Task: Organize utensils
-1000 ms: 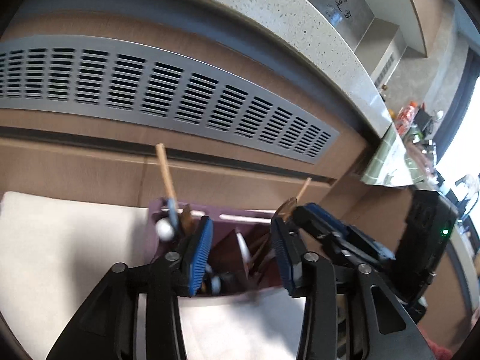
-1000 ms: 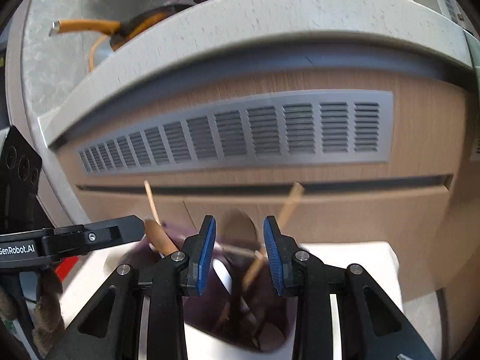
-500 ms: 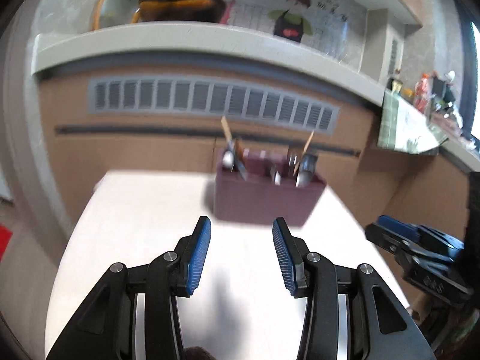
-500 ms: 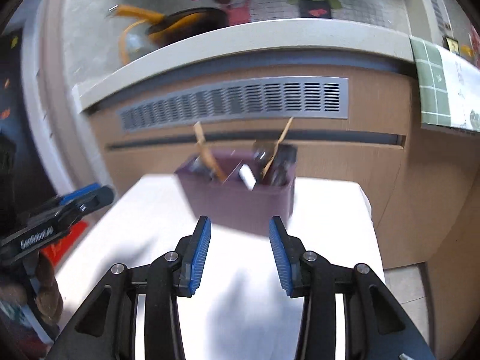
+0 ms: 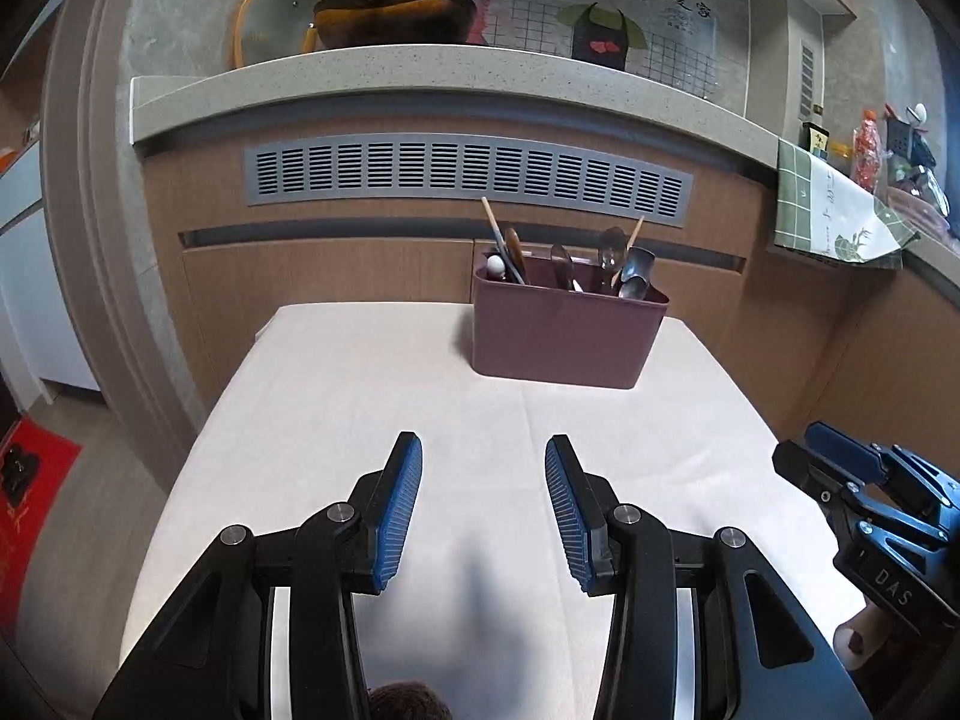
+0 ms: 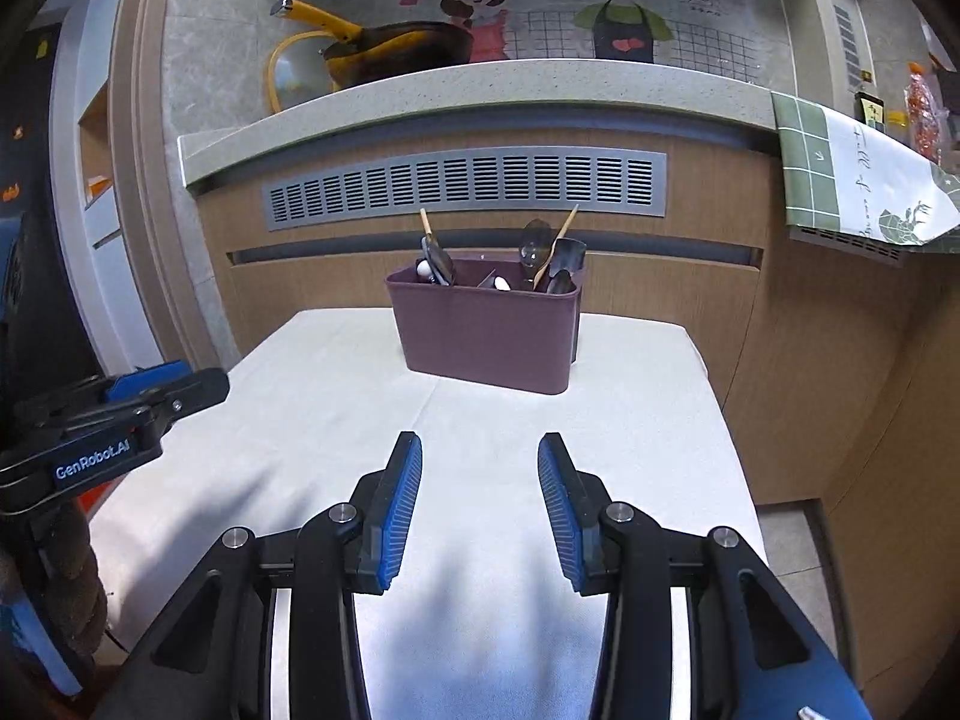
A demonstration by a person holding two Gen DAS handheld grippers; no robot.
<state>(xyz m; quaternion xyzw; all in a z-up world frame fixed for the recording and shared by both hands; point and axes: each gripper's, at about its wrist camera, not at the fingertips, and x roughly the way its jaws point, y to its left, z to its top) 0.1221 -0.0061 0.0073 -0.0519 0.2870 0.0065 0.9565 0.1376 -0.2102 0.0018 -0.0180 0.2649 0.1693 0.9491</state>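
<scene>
A maroon utensil holder [image 5: 567, 333] stands at the far end of the white-clothed table [image 5: 360, 420]. Spoons and wooden chopsticks [image 5: 624, 267] stick up out of its compartments. My left gripper [image 5: 483, 450] hovers over the near half of the table, well short of the holder, open with nothing between its blue pads. From the right wrist view the holder [image 6: 486, 336] and its utensils [image 6: 540, 255] lie straight ahead. My right gripper [image 6: 479, 447] is likewise open and empty. Each gripper shows at the edge of the other's view: right gripper [image 5: 840, 456], left gripper [image 6: 180, 381].
Behind the table runs a wooden counter front with a grey vent panel [image 5: 468, 177]. A pan with a yellow handle [image 5: 390, 15] sits on the stone ledge above. A green checked cloth [image 5: 828, 210] hangs at the right, and a red mat [image 5: 30, 492] lies on the floor at left.
Both grippers have drawn back from right at the holder to the near part of the table. The right gripper's jaws have widened, and the left gripper has swung to face the holder squarely.
</scene>
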